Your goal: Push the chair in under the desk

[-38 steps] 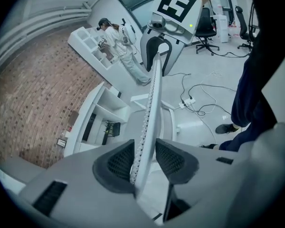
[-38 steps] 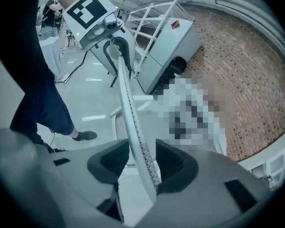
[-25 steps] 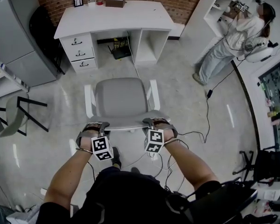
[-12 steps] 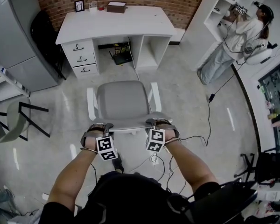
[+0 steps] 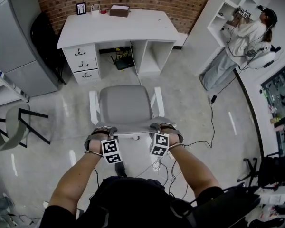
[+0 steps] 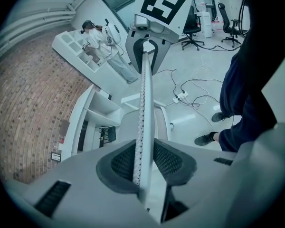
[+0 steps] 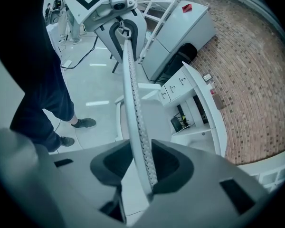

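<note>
Against the brick wall, at the far edge of the floor, stands the white desk point(image 5: 116, 25): drawers on its left, open kneehole in the middle w/ a small dark device point(image 5: 125, 61) inside. On the open floor in front of it, apart from the desk's front edge and approx in line w/ the kneehole, sits the grey chair point(image 5: 126, 103), seat toward the desk, white armrests point(image 5: 92, 106) either side. It's not under the desk yet.

I'm behind it, both tongs on the thin top rim of the backrest point(image 5: 130, 123). The left gripper point(image 5: 100, 129) is clamped on the rim near its left end, the right gripper point(image 5: 162, 126) near its right end. In each gripper view the perforated rim runs straight between the pads point(image 6: 118, 163), nothing else in there.

Handling, my guess: the frame is stiff, but the rim is narrow & smooth, so a pinch could slip under a hard shove. The mesh prob gives a bit. The chair looks fairly light. Its base is hidden, so I can't tell if it rolls or drags. Two holds spread wide are good for steering. I'd push level & even on both sides, else it yaws and an armrest may catch a desk panel.
</note>
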